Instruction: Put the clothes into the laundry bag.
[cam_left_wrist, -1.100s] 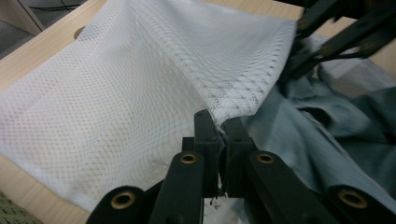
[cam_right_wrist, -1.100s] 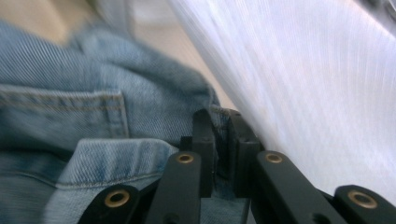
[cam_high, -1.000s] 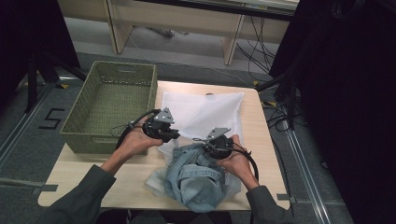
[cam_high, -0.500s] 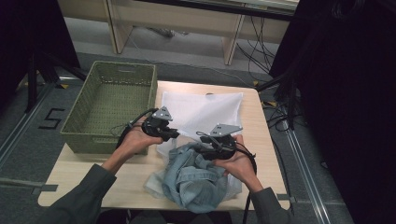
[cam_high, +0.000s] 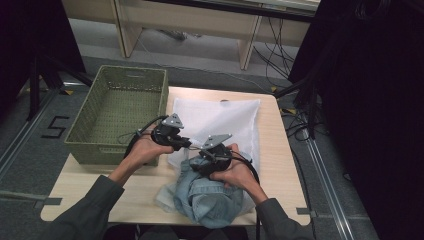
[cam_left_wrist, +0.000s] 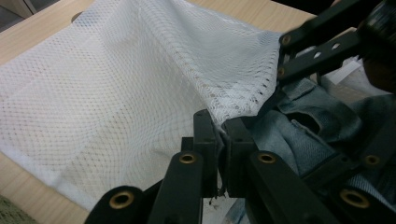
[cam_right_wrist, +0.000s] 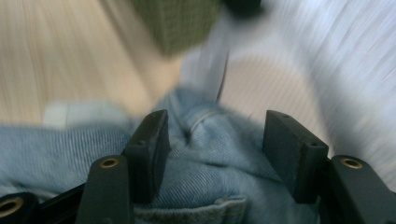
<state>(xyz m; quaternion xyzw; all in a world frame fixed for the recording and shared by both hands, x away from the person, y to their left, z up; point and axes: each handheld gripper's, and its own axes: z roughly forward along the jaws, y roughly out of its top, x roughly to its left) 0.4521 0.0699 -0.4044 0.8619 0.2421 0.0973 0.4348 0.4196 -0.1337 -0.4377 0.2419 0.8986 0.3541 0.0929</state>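
Observation:
My left gripper (cam_left_wrist: 222, 135) is shut on the lifted edge of a white mesh laundry bag (cam_left_wrist: 116, 84), which lies flat across the table's middle (cam_high: 220, 120). A crumpled light-blue denim garment (cam_high: 210, 200) is heaped at the front edge, partly under the bag's mouth. My right gripper (cam_right_wrist: 212, 140) sits on the denim (cam_right_wrist: 210, 158); its jaws have just been opening, and the cloth lies between the pads without being pinched. In the high view the left gripper (cam_high: 189, 145) and right gripper (cam_high: 199, 156) nearly meet at the bag's near edge. The right gripper view is blurred.
A green woven basket (cam_high: 80, 135) stands at the table's left side, close behind my left hand. The table's wooden top (cam_high: 280, 165) shows bare to the right of the bag. Cables and a shelf's legs are on the floor beyond.
The right gripper's jaws have spread apart and let go of the denim, and that hand has shifted left toward the left gripper. The left gripper keeps its hold on the bag's edge.

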